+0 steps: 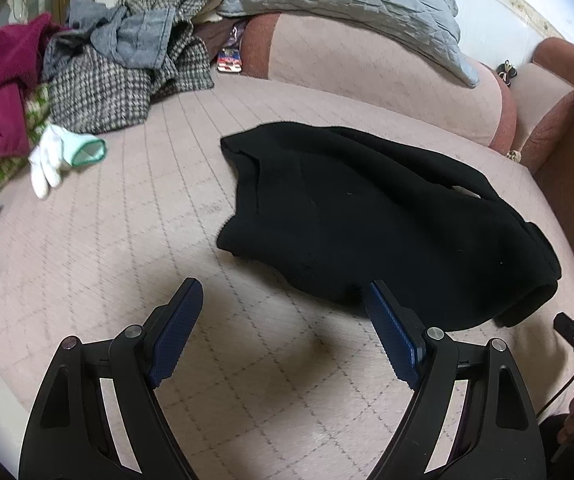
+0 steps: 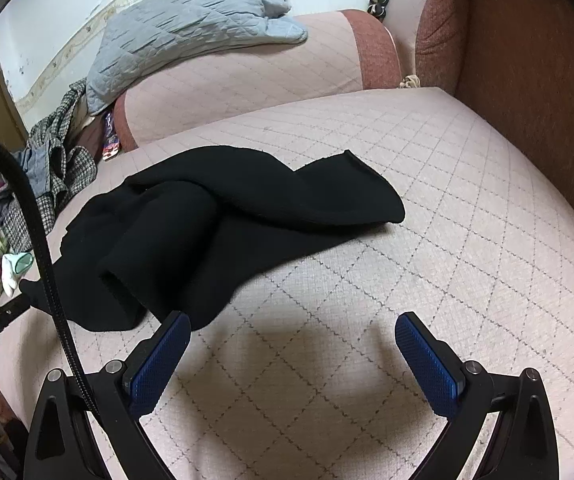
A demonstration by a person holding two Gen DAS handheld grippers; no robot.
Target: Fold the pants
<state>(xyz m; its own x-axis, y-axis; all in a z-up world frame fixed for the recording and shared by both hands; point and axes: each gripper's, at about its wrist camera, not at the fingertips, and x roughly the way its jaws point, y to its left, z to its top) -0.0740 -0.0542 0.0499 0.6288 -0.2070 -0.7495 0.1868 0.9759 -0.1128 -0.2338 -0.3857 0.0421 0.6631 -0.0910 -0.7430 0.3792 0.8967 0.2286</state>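
Black pants lie rumpled and partly doubled over on a pale pink quilted sofa seat, stitched in a diamond grid. Both tongs hover just above the seat with their jaws spread wide and nothing between them.

From the left wrist view, the left gripper sits near the pants' closest edge; its right blue pad overlaps the dark fabric in the picture, though whether it touches cannot be told. Its other pad is over bare seat.

From the right wrist view, the right gripper faces bare seat, with the pants ahead and to its left. The tip of its left blue pad sits just beside a hanging fold of the cloth. One pant end, with a finished hem, stretches out toward the right.

Behind the pants, a grey quilted cover is draped on a back cushion. A heap of clothing, checked, grey and maroon, fills the far left of the seat, with a white glove near it; a second glove is cut off at the frame edge.

The waistband and the pants' full shape are hard to make out in the black folds. A black cable crosses the right wrist view and hides part of them.
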